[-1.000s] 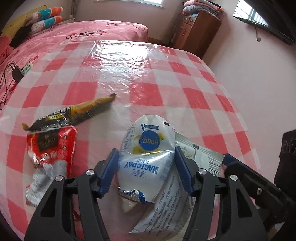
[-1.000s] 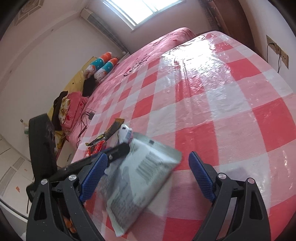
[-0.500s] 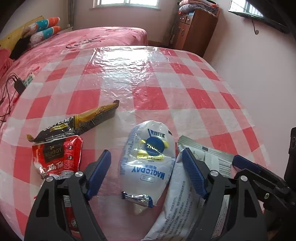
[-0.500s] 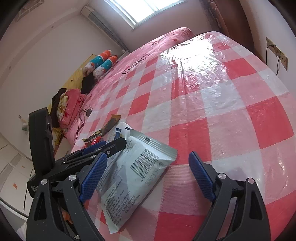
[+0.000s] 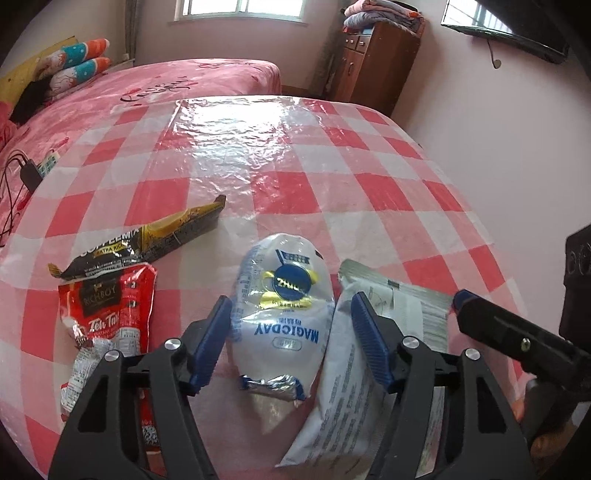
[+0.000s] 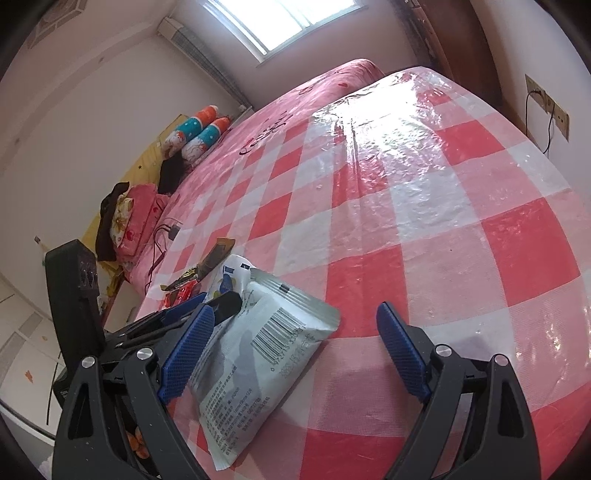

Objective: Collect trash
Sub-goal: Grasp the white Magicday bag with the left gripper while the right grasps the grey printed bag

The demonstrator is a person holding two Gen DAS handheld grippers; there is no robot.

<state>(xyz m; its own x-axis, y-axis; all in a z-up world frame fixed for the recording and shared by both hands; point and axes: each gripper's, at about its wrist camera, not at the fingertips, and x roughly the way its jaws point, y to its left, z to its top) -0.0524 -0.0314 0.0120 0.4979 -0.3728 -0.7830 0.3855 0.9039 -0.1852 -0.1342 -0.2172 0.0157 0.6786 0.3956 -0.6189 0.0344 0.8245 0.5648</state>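
The left gripper (image 5: pixel 290 343) hangs over the near edge of the table (image 5: pixel 332 192), its jaws closing around the white pouch (image 5: pixel 282 314); the left pad looks right against the pouch's side, while the right pad seems just shy of it, so I cannot say it has a firm hold. The pouch lies flat on the checked cloth. Touching its right side lies the grey packet (image 6: pixel 258 354), partly under the left gripper's right finger. The right gripper (image 6: pixel 291 350) stands wide open with nothing gripped; its left finger is just beside the grey packet's left edge, and its right finger is well clear over bare cloth. Left of the pouch lies a crumpled red wrapper (image 5: pixel 110 310), and just beyond that, touching it, a black-and-gold sachet (image 5: pixel 147 240) stretched slantwise. Farther off the cloth shines under the window (image 5: pixel 240 7), and past the table is a pink bed (image 5: pixel 166 81) with a wooden cabinet (image 5: pixel 373 70) to its right.
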